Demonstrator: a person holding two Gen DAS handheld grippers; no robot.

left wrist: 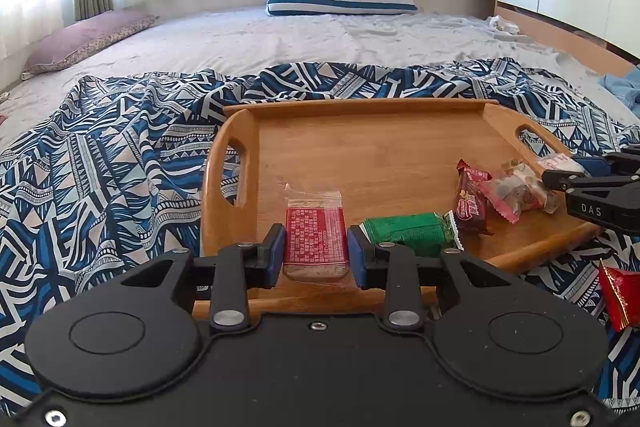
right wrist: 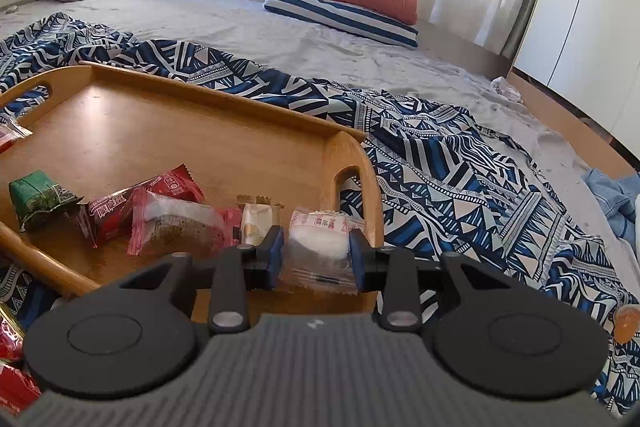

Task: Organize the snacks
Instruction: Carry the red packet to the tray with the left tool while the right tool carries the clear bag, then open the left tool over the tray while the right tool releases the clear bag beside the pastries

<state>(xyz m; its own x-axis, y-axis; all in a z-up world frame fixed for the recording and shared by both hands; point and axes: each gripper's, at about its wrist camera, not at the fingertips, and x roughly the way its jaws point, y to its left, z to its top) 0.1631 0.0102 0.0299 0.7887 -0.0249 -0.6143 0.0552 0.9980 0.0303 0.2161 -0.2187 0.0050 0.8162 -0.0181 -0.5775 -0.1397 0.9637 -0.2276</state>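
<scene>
While both jaws grip snacks, tray point(left wrist: 372, 147) holds five.

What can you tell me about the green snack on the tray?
The green snack is a small, blocky bar in shiny, crinkly green wrapping with zigzag-cut sealed ends. It lies flat on the wooden tray, near its front rim. A dark red packet sits right beside one end. The left tool is close, but grips a different, red-labelled clear packet.
</scene>
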